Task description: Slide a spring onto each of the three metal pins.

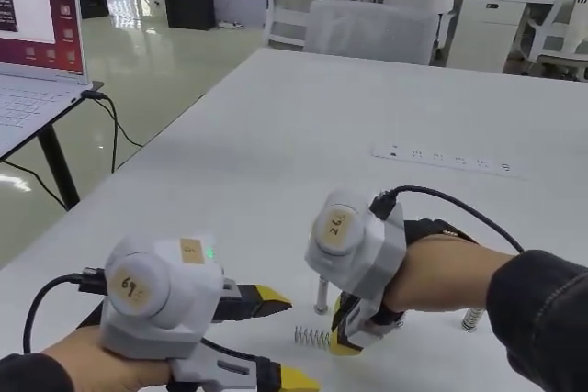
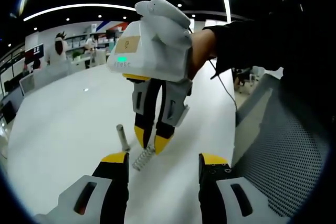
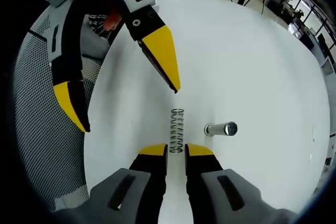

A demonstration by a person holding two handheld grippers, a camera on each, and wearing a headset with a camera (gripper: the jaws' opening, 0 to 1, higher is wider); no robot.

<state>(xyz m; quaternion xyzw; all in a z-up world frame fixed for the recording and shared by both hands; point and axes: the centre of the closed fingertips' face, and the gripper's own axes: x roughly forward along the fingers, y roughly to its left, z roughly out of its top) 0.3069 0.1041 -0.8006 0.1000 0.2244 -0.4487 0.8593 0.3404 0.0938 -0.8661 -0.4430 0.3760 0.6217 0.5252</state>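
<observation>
Right gripper pinches spring, pin just beside; left gripper wide.

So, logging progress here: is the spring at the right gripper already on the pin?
No, the spring, one end pinched by the right gripper, sits beside the bare pin.

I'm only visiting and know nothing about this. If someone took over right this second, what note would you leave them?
The left tool is open and holds nothing.
The right tool is shut on one end of a spring, low at the table, beside an upright pin that is bare.
A second spring stands by the sleeve; I cannot tell if it is on a pin.
Done: nothing certain.
Left: slide the held spring onto the bare pin, then do the rest.
</observation>
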